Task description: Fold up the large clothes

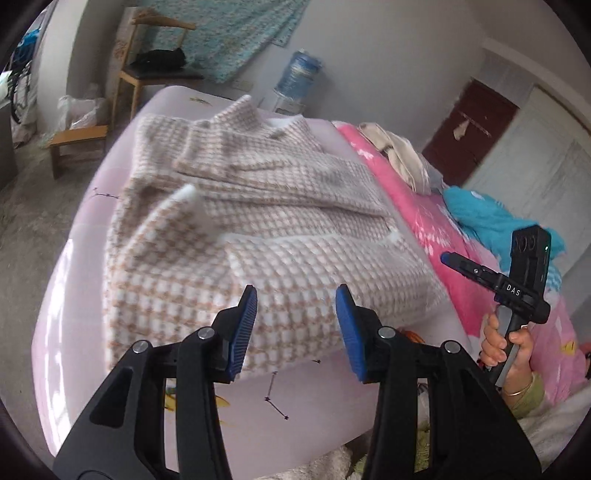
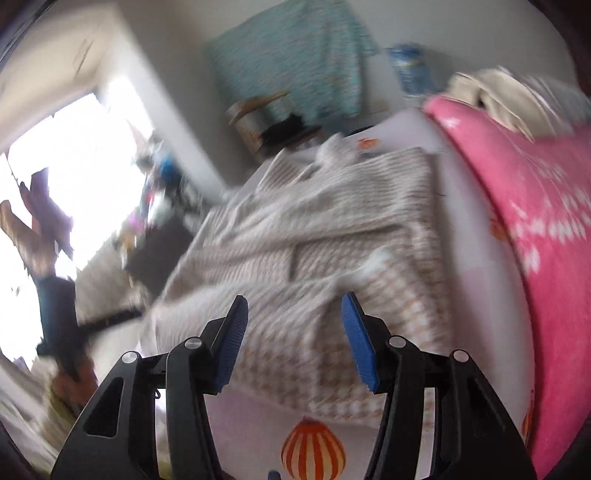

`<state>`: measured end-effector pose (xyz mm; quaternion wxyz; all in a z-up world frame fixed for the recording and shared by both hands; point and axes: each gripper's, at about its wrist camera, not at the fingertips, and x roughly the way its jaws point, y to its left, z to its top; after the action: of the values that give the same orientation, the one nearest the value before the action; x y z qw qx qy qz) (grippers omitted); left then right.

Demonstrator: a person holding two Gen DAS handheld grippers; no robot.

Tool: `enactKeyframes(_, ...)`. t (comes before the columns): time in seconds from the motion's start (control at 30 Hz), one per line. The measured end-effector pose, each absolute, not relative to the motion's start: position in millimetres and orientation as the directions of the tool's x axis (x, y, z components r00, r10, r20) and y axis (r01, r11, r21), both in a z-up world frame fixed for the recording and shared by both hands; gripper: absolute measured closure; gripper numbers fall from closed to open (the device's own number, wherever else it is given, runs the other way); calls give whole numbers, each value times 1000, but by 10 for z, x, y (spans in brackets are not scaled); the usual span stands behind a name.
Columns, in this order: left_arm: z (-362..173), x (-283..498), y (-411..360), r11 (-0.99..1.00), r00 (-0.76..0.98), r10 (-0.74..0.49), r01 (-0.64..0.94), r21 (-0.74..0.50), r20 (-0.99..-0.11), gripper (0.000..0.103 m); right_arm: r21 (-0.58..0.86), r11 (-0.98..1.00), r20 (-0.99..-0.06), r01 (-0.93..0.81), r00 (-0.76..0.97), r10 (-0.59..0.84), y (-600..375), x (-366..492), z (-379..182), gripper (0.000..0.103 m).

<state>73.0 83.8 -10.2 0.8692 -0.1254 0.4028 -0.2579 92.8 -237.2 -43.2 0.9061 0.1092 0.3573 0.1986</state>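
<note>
Pale lilac sheeting covers the bed (image 1: 74, 280) that carries everything we see, with a pink blanket (image 1: 417, 210) along its far long edge and a turquoise cloth (image 1: 491, 218) lying on that. On the sheet, toward the end of the bed nearest the chair (image 1: 147, 77), lies the beige-and-white checked coat (image 1: 266, 221), partly folded: both sleeves are laid across the body and the collar points toward the far end. Its hem reaches close to the near edge of the bed.

Our left tool (image 1: 295, 325) hovers above the hem with its blue pads well apart and nothing between them. Our right tool (image 2: 295, 336) is likewise spread wide and empty, above the coat's near corner; its view is badly blurred. From the left wrist view we also see the right tool to the side, over the pink blanket, gripped by the right hand (image 1: 506, 343); from there we cannot tell how its fingers stand.

A balloon print (image 2: 314, 450) shows on the sheet near the bed's edge. Behind the bed stand a water bottle (image 1: 299, 74) and a teal cloth (image 1: 229, 33) hung on the wall.
</note>
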Motion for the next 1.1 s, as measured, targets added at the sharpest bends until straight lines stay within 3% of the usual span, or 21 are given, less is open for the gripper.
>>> enactKeyframes(0.13,-427,819,561,875,471,-480,313,-368,-740,61,199,926,-723,-322,590,361,-2019,1002,-708,56)
enactKeyframes(0.23,-618,869,678,871,430,-492,263,-416,-757,61,160,942,-800,-294,520,298,-2000,1105,-977,63)
enactKeyframes(0.37,-574,832,767,877,432,-479,253,-407,-764,70,137,948,-811,-287,518,274,-2036,1079,-905,71)
enactKeyframes(0.57,-378,773,605,856,484,-513,348,-381,-709,68,224,914,-718,-337,577,389,-1959,1085,-587,72)
enactKeyframes(0.7,-601,926,460,899,461,-432,289,-329,-775,62,245,915,-751,-320,534,387,-1853,1280,-835,72)
enactKeyframes(0.83,-620,926,499,897,470,-441,266,-354,-765,62,293,914,-762,-281,509,401,-1921,1328,-910,72)
enactKeyframes(1.1,-391,974,448,900,555,-432,322,-295,-711,63,255,917,-726,-307,565,392,-1929,1331,-670,69)
